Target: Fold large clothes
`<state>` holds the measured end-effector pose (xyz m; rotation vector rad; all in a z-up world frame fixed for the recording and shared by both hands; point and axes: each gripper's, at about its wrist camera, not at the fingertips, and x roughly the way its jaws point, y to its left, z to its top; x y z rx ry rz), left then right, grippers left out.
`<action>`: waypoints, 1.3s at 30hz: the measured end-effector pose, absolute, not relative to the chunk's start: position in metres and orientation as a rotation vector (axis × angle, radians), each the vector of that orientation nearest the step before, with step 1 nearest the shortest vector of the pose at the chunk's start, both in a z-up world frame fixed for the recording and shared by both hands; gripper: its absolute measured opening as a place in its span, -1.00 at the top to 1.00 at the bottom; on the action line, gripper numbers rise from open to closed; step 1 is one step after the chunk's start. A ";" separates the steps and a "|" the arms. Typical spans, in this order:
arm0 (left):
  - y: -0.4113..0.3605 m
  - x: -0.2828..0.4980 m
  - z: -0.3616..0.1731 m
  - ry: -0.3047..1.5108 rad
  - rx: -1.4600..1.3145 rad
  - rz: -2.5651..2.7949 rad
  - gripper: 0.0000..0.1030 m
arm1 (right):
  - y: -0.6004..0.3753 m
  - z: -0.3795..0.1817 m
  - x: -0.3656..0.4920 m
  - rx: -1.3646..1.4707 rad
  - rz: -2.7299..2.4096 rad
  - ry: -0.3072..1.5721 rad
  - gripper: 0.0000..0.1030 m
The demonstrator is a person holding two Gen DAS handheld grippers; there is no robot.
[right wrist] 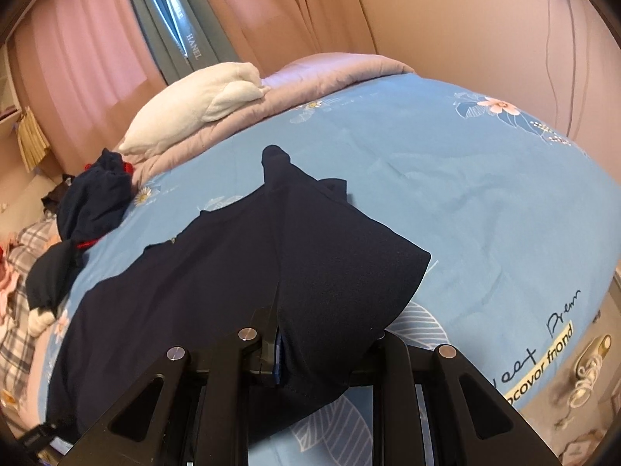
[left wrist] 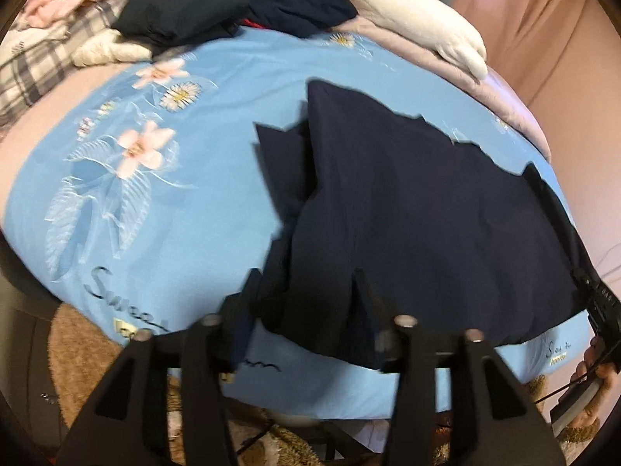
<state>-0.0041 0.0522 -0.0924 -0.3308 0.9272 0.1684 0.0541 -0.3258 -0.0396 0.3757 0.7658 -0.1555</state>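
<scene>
Low in both frames, my left gripper point(left wrist: 306, 310) and right gripper point(right wrist: 322, 334) each pinched the navy garment's point(left wrist: 407, 213) near hem, keeping it taut to fold.

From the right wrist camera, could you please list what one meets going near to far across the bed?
Navy garment held at the fingers → bare blue floral duvet → lilac quilt → pink curtains.

"HANEL" on grey curtain point(right wrist: 193, 47)
</scene>
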 end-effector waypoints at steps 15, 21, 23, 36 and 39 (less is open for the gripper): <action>-0.035 0.041 -0.067 0.857 -0.280 -0.121 -0.11 | -0.325 -0.043 0.052 0.382 -0.159 0.765 0.56; -0.088 0.074 -0.108 0.975 -0.246 -0.218 0.24 | -0.325 -0.044 0.053 0.390 -0.151 0.765 0.56; -0.098 0.077 -0.119 1.010 -0.239 -0.234 0.27 | -0.325 -0.045 0.053 0.393 -0.147 0.765 0.56; -0.090 0.082 -0.141 1.101 -0.277 -0.197 0.26 | -0.295 -0.015 0.057 0.331 -0.044 0.679 0.61; -0.066 0.069 -0.124 1.083 -0.330 -0.196 0.23 | -0.274 0.005 0.059 0.270 0.020 0.639 0.63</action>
